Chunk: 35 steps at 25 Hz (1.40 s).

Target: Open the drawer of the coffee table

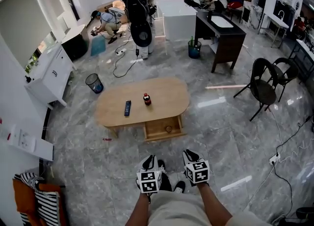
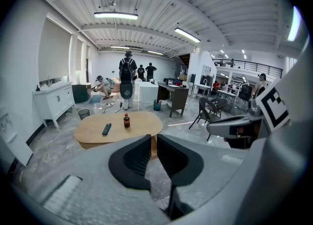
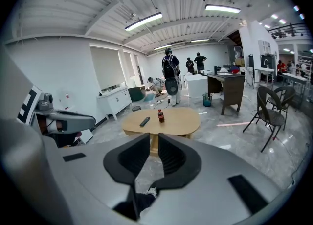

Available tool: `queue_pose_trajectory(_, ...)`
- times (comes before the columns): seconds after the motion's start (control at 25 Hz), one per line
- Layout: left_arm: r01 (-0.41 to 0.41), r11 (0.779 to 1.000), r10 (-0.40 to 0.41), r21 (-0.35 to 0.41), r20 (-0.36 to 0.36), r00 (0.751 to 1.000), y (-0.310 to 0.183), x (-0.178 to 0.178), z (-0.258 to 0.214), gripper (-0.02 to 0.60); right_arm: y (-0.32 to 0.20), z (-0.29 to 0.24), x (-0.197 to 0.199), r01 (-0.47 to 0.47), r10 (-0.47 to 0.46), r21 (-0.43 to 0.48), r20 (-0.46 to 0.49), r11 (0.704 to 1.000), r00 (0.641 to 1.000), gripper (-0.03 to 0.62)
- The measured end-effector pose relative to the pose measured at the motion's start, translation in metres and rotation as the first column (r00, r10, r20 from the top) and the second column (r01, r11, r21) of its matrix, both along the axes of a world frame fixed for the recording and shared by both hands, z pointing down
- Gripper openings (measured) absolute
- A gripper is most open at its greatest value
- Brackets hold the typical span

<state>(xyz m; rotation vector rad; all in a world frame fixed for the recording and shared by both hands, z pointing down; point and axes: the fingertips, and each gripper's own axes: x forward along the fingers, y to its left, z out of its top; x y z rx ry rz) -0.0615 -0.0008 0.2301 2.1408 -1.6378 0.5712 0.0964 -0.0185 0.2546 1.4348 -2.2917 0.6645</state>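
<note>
Left gripper (image 1: pixel 149 161): almost closed, with only a thin slit between the jaws. Nothing is between them and it touches nothing. It sits at the lower middle of the head view, over the floor.
Right gripper (image 1: pixel 190 155): also almost closed, with a narrow slit, empty and touching nothing. It is just right of the left gripper in the head view.
Desk (image 1: pixel 162 97): an oval wooden top at the centre of the head view, well apart from both grippers.
Drawer (image 1: pixel 156 134): under the lower edge of the desk, pulled out toward the grippers. A small round thing (image 1: pixel 168 128) lies inside.
Bottle (image 1: pixel 146 99): stands upright on the desk, near the middle.
Remote control (image 1: pixel 127 107): lies flat on the desk, left of the bottle.
</note>
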Motion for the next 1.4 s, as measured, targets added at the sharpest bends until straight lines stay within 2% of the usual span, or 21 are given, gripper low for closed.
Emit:
queue_pose_trajectory(0.32,-0.017,1.0,0.016,-0.02,-0.046,0.999,0.005,0.003,0.003,0.012,0.006,0.004,0.003,-0.007,0.007,-0.018,0.018,1.0,1.0,0.021)
queue_pose_trajectory(0.48,-0.025,1.0,0.025,0.0,-0.081,0.996,0.004,0.004,-0.003,0.011,0.006,0.005,-0.001,0.005,-0.005,-0.013,0.02,1.0,1.0,0.015)
queue_pose_trajectory(0.68,-0.011,1.0,0.011,-0.004,-0.068,0.998,0.003,0.002,-0.001,0.011,0.007,0.008,-0.001,0.006,-0.006,-0.024,0.016,1.0,1.0,0.015)
queue_pose_trajectory(0.92,-0.039,0.999,0.041,0.023,-0.08,0.996,0.004,0.01,-0.008,0.011,0.009,0.009,0.004,-0.007,0.008,-0.042,0.027,0.999,1.0,0.015)
queue_pose_trajectory(1.4,-0.055,0.998,0.055,0.018,-0.056,0.997,0.003,0.016,-0.005,0.011,0.008,0.006,0.003,0.004,-0.003,-0.031,0.029,1.0,1.0,0.015)
